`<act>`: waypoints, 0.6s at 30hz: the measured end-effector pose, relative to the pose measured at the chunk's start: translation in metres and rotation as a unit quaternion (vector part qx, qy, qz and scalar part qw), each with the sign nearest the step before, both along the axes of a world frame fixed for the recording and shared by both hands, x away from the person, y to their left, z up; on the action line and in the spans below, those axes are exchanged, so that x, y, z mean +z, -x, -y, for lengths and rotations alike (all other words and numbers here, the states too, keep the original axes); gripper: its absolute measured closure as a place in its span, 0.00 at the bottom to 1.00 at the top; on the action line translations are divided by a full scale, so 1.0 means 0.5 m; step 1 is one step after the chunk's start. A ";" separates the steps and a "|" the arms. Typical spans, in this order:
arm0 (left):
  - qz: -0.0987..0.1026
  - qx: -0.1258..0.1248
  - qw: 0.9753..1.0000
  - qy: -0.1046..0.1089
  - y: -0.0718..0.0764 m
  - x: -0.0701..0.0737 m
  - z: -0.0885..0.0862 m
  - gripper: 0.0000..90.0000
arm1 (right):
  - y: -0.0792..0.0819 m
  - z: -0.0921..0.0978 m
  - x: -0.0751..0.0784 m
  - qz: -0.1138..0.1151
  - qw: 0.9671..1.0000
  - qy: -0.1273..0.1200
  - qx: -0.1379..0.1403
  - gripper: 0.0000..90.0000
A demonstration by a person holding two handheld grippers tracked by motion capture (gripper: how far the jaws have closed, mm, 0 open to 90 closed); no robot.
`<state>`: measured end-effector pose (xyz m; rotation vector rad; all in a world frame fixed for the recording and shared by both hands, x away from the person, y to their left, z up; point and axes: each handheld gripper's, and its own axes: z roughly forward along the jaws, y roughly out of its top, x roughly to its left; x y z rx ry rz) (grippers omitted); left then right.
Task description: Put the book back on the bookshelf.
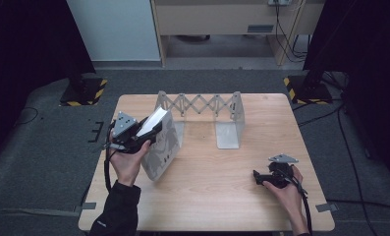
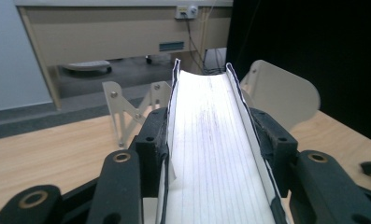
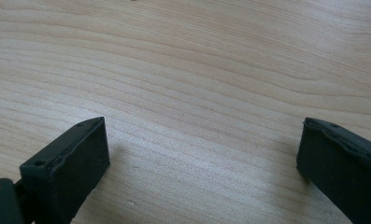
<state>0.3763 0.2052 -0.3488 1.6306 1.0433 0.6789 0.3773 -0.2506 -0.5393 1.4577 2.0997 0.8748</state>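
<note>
White book w/ grey cover art, closed, tilted, lower corner on table left of centre; page edges up, clamped across its thickness, beside metal rack.

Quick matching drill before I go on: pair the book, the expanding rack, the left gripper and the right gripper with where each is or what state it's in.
Things:
1. book
2. expanding rack
3. left gripper
4. right gripper

States or places:
A. jaws wide apart over bare wood, holding nothing
B. stands at the table's far side, two end plates joined by a scissor lattice
C. tilted, lower corner near the table, page edges up between two jaws
D. clamped on the covers at the table's left

Pairs: 1-C, 2-B, 3-D, 4-A
</note>
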 end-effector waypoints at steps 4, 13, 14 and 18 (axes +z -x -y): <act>-0.003 0.011 1.000 0.016 -0.034 0.003 0.000 0.58 | 0.000 0.000 0.000 -0.001 1.000 -0.001 -0.001 0.03; 0.005 0.052 0.998 0.018 -0.113 0.010 0.014 0.58 | 0.000 0.000 0.000 -0.001 1.000 0.000 0.000 0.03; 0.007 0.054 0.998 0.017 -0.120 0.008 0.017 0.58 | 0.000 0.000 0.000 -0.001 1.000 0.000 0.000 0.03; 0.007 0.062 0.998 0.007 -0.148 0.002 0.034 0.58 | 0.000 0.000 0.000 -0.001 1.000 0.000 0.000 0.03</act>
